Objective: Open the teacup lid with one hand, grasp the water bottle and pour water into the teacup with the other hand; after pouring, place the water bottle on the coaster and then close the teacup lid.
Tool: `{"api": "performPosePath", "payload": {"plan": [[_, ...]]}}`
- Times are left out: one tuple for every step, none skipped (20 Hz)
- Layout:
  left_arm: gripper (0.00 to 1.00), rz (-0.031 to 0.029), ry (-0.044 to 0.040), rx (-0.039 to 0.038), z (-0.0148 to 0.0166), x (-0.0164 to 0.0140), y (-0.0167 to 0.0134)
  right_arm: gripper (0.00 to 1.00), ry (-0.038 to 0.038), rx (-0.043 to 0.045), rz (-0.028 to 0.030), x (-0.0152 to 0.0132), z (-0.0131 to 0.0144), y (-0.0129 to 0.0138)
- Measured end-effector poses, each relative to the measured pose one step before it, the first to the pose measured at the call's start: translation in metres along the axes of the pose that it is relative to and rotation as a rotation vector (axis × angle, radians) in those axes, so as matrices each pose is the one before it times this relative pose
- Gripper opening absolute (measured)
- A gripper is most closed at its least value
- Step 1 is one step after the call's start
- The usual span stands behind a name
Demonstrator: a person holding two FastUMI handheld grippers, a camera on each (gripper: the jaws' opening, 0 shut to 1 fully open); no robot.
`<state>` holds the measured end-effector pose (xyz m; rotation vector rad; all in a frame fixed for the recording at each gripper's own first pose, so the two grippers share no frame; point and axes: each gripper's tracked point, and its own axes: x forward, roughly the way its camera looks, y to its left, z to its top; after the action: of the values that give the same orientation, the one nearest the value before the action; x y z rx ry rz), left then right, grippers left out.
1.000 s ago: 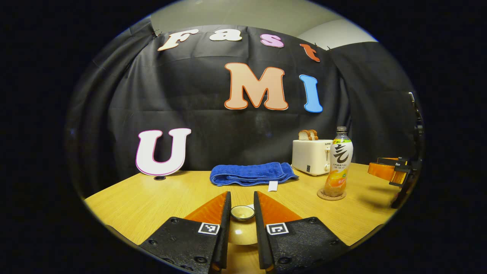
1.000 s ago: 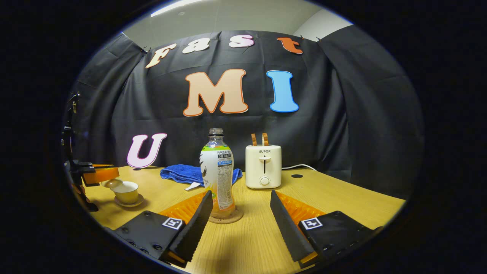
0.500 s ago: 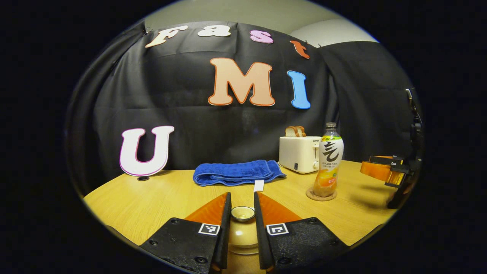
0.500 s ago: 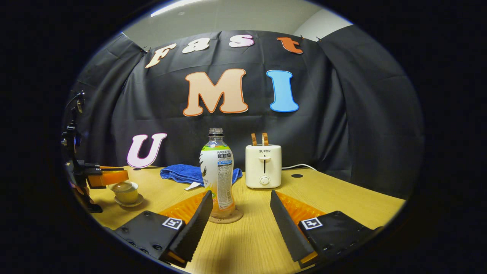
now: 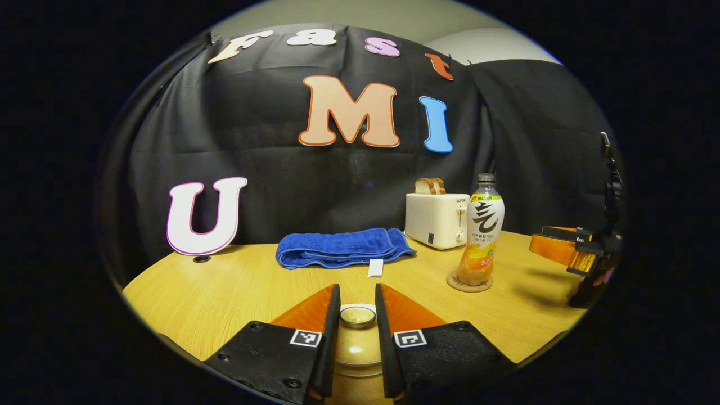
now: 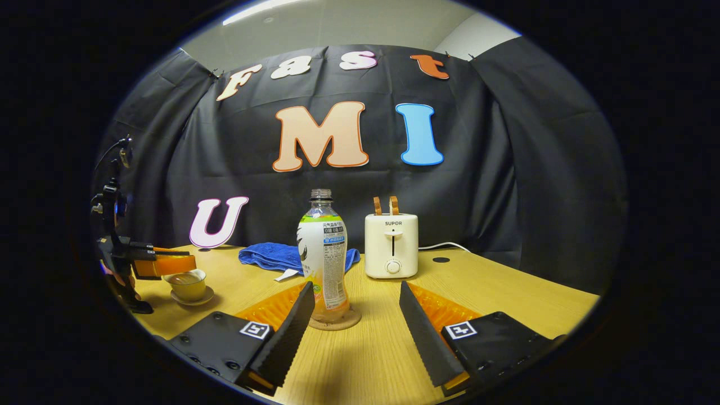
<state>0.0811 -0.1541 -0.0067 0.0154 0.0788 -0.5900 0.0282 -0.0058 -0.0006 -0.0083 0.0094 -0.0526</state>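
Task nearly complete: water bottle [image 6: 322, 253] set on coaster [image 6: 334, 320] before spread right tool [image 6: 355, 315]; lid [image 5: 357, 316] pinched by left tool [image 5: 358, 320], judged being reseated on teacup [image 6: 188, 284].

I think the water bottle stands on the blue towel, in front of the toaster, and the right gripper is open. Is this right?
Not quite. In the right gripper view the water bottle stands on the round coaster, not the blue towel behind it. The toaster and the open right gripper are as you say.
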Motion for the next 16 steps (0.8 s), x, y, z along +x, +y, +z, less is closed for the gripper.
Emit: {"api": "performPosePath", "payload": {"plan": [[0.34, -0.00031, 0.00005, -0.00073, 0.00038, -0.00165, -0.00027, 0.95, 0.00002, 0.00026, 0.00002, 0.00022, 0.00023, 0.00018], [0.34, -0.00248, 0.00228, 0.00054, 0.00004, -0.00022, -0.00087, 0.94, -0.00025, -0.00028, 0.00009, -0.00012, -0.00011, -0.00026], [0.38, 0.00188, -0.00109, -0.00097, -0.00077, -0.00020, 0.00117, 0.94, 0.00022, -0.00002, -0.00005, 0.00012, 0.00004, 0.00000], [0.44, 0.00120, -0.00235, -0.00300, 0.00067, -0.00046, 0.00037, 0.94, -0.00018, -0.00002, 0.00006, -0.00022, -0.00001, -0.00001], [0.59, 0.00182, -0.00682, -0.00566, 0.00080, -0.00182, -0.00022, 0.94, 0.00016, -0.00016, 0.00010, 0.00002, 0.00014, 0.00019], [0.73, 0.00620, -0.01172, -0.00561, 0.00201, -0.00122, 0.00179, 0.94, 0.00006, 0.00017, -0.00011, -0.00010, -0.00017, -0.00021], [0.87, 0.00438, -0.01198, -0.00316, 0.00231, -0.00117, 0.00071, 0.94, -0.00021, -0.00018, 0.00013, 0.00002, 0.00018, 0.00007], [0.94, 0.00202, -0.01274, 0.00293, 0.00295, -0.00224, -0.00049, 0.94, 0.00008, 0.00011, -0.00004, -0.00006, -0.00022, -0.00005], [0.98, 0.00452, -0.00919, 0.00890, 0.00065, -0.00082, 0.00036, 0.94, -0.00030, 0.00012, -0.00003, 0.00025, 0.00019, -0.00020], [0.97, 0.00312, -0.01379, 0.00917, 0.00196, -0.00192, 0.00052, 0.94, -0.00015, -0.00016, -0.00004, -0.00038, -0.00008, 0.00027], [0.97, 0.00557, -0.01532, -0.00279, 0.00191, -0.00213, 0.00149, 0.94, 0.00022, 0.00021, -0.00004, 0.00037, 0.00004, -0.00005], [0.97, 0.00557, 0.00586, 0.00068, -0.00013, -0.00268, 0.00099, 0.94, -0.00020, -0.00014, 0.00006, 0.00003, -0.00024, 0.00002], [0.98, 0.01808, 0.00092, -0.00025, -0.00261, -0.00420, 0.00519, 0.94, -0.00006, 0.00007, 0.00016, 0.00004, 0.00014, 0.00008], [0.98, 0.02583, -0.00299, 0.00210, 0.00197, -0.00565, 0.00765, 0.94, -0.00004, 0.00001, 0.00001, 0.00003, -0.00006, -0.00009], [0.98, 0.02247, 0.00121, 0.00020, -0.00057, -0.00472, 0.00607, 0.94, -0.00060, -0.00039, 0.00018, 0.00006, 0.00004, 0.00005], [0.98, 0.02930, -0.00044, 0.00053, 0.00005, -0.00560, 0.00844, 0.94, -0.00068, 0.00003, 0.00002, -0.00023, 0.00001, -0.00024]]}}
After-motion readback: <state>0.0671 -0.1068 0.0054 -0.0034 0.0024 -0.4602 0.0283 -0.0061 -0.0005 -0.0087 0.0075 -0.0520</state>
